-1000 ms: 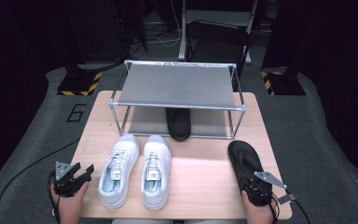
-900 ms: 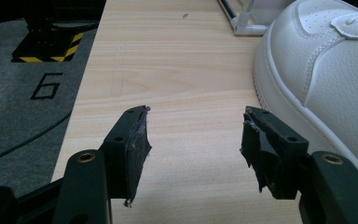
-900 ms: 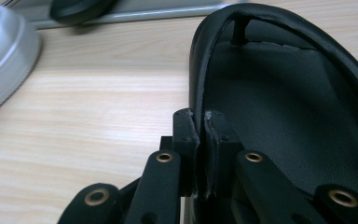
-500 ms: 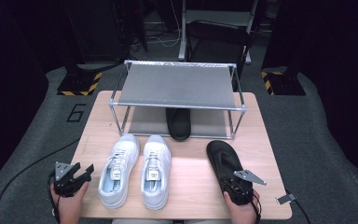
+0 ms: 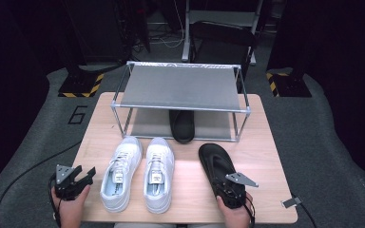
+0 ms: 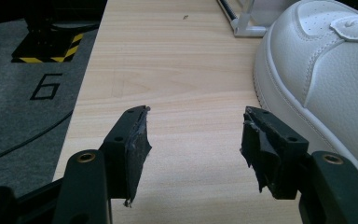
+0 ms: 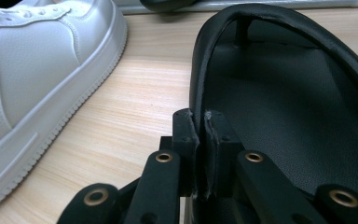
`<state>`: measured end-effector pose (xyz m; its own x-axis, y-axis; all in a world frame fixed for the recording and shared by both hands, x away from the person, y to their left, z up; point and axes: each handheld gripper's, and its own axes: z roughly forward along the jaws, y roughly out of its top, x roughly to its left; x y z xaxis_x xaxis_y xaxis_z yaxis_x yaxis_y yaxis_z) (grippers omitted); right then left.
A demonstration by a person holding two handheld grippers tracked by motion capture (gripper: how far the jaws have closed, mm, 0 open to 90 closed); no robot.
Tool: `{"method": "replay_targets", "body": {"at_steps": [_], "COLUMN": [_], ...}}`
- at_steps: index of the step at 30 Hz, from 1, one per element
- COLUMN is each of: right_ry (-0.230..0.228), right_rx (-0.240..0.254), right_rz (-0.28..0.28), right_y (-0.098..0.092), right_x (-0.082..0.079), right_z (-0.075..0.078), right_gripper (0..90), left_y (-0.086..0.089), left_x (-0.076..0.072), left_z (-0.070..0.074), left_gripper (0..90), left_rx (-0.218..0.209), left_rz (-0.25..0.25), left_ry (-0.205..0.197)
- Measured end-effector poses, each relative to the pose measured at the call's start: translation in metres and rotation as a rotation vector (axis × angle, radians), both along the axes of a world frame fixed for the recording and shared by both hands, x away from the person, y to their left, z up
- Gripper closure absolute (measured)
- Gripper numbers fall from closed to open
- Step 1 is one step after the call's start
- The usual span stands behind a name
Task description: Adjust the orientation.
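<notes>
A black slipper (image 5: 215,161) lies on the wooden table (image 5: 261,142), just right of a pair of white sneakers (image 5: 158,171). My right gripper (image 5: 228,189) is shut on the slipper's near rim; in the right gripper view the jaws (image 7: 200,125) pinch the rim of the slipper (image 7: 284,107), with a sneaker (image 7: 37,60) to the left. My left gripper (image 5: 81,176) rests open at the table's front left. In the left gripper view its jaws (image 6: 193,140) hold nothing, and a sneaker's toe (image 6: 326,70) is at the right.
A metal shoe rack (image 5: 180,85) with a grey shelf stands at the back of the table. A second black slipper (image 5: 181,124) lies under it. Dark floor with a cable (image 5: 24,173) and hazard-striped feet surrounds the table.
My right gripper has carried the black slipper leftward from the table's right edge to beside the white sneakers. The left gripper has stayed put.
</notes>
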<state>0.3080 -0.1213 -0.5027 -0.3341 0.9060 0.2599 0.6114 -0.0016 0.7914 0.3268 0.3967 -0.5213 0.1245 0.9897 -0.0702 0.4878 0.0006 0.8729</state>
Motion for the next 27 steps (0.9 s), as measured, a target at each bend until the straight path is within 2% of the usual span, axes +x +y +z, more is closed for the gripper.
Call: {"method": "replay_targets", "body": {"at_steps": [4, 5, 6, 20, 21, 22, 25, 26, 27], "right_ry": [-0.002, 0.003, 0.0, 0.004, 0.004, 0.004, -0.006, -0.007, -0.013], "right_rx": [0.001, 0.005, 0.001, 0.014, 0.024, 0.026, 0.046, 0.042, 0.039], "right_rz": [0.012, 0.012, 0.014, 0.077, 0.079, 0.082, 0.095, 0.091, 0.094], "right_y": [0.008, 0.011, 0.014, 0.046, 0.048, 0.049, 0.048, 0.048, 0.046], "right_x": [0.002, 0.002, 0.003, 0.01, 0.011, 0.012, 0.012, 0.011, 0.011], "right_z": [0.0, 0.0, -0.001, -0.002, -0.003, -0.003, -0.002, -0.001, 0.0], "right_gripper": [83.6, 83.5, 83.5, 83.0, 82.6, 82.1, 77.4, 75.7, 73.2], "left_y": [-0.001, -0.002, -0.001, 0.0, 0.0, 0.0, 0.0, 0.0, 0.0], "left_x": [0.0, 0.001, 0.0, 0.0, 0.0, 0.0, 0.0, 0.0, 0.0], "left_z": [0.0, -0.001, 0.0, 0.0, -0.001, 0.0, 0.0, -0.001, 0.0], "left_gripper": [40.4, 40.4, 40.4, 40.4, 40.4, 40.4, 40.4, 40.4, 40.4], "left_rx": [0.005, 0.004, 0.004, 0.001, 0.002, 0.0, -0.002, 0.002, -0.002], "left_rz": [-0.006, -0.001, -0.007, -0.003, -0.002, -0.005, -0.004, 0.0, -0.004], "left_ry": [-0.001, -0.012, -0.002, -0.001, -0.012, -0.001, -0.001, -0.015, 0.004]}}
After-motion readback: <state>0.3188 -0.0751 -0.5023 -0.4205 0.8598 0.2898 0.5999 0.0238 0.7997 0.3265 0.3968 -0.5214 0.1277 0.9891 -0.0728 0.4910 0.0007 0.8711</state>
